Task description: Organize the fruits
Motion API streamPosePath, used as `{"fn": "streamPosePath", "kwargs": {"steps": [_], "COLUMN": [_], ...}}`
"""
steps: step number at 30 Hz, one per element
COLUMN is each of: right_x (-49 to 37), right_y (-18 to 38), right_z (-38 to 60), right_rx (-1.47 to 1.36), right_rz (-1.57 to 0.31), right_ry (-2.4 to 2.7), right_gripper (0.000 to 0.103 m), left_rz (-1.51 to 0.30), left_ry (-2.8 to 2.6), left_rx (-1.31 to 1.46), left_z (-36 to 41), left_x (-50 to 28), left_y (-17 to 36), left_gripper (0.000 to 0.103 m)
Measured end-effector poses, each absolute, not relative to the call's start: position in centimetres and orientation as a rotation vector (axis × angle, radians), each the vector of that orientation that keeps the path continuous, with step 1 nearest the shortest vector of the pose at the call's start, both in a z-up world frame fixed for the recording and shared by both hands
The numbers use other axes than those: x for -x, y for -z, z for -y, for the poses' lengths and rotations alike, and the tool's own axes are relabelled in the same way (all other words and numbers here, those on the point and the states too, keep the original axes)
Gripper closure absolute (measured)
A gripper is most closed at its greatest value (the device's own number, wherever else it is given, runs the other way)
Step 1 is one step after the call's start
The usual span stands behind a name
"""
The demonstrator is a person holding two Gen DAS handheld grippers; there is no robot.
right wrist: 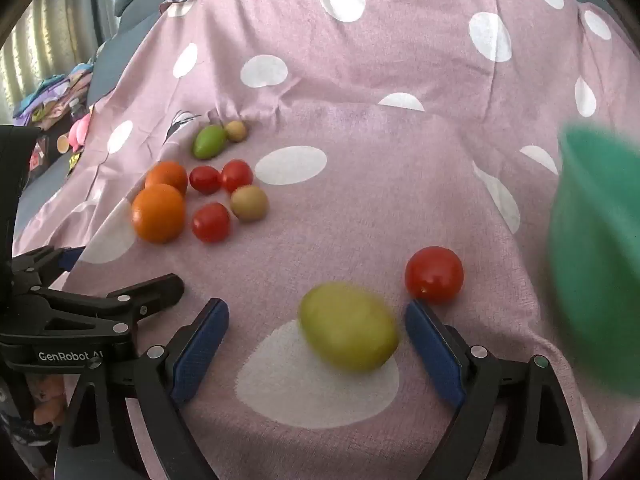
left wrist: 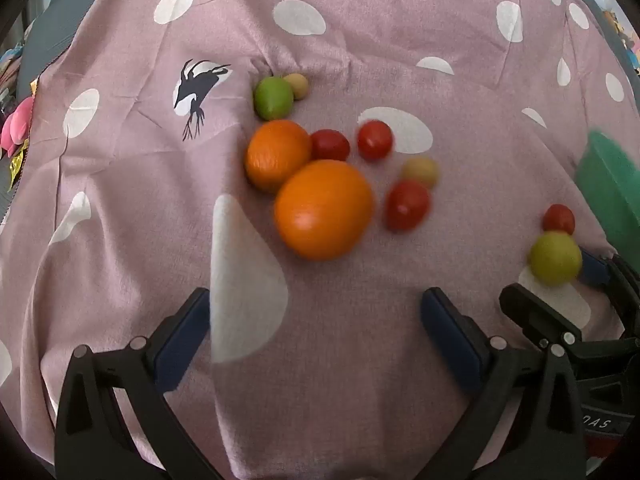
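Note:
Fruits lie on a pink polka-dot cloth (left wrist: 120, 200). In the left wrist view my open left gripper (left wrist: 316, 300) is just short of a large orange (left wrist: 324, 210). A second orange (left wrist: 276, 154), a green lime (left wrist: 273, 97), several red tomatoes (left wrist: 374, 140) and two tan fruits (left wrist: 420, 171) lie around it. In the right wrist view my open right gripper (right wrist: 316, 316) brackets a yellow-green fruit (right wrist: 348, 327), jaws apart and not touching it. A red tomato (right wrist: 434, 275) lies by the right fingertip. The fruit cluster (right wrist: 158, 213) is far left.
A green bowl (right wrist: 596, 260) stands at the right edge, also in the left wrist view (left wrist: 608, 196). Each gripper shows in the other's view: the right gripper (left wrist: 560, 320) and the left gripper (right wrist: 100, 304). Pink toys and clutter (left wrist: 16, 128) lie beyond the cloth's left edge.

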State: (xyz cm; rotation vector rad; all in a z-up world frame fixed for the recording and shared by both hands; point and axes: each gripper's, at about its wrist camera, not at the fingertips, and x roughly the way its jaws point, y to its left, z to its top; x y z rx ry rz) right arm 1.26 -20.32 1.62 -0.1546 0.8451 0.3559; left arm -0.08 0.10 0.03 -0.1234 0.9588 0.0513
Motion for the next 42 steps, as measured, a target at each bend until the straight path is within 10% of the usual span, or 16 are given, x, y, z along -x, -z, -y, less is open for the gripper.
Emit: {"fn": "streamPosePath", "kwargs": {"steps": [42], "right_x": [-1.20], "right_y": [-1.65], "right_z": [20.30], "right_rx": [0.155], "right_rz": [-0.841], "right_ry": [-0.355], "right_gripper": [0.013], "left_rz": [-0.966], "left_ry": [-0.057], "left_rx": [0.116], "left_z": [-0.05], "left_x": [0.04], "left_y": [-0.02], "left_gripper": [0.000]}}
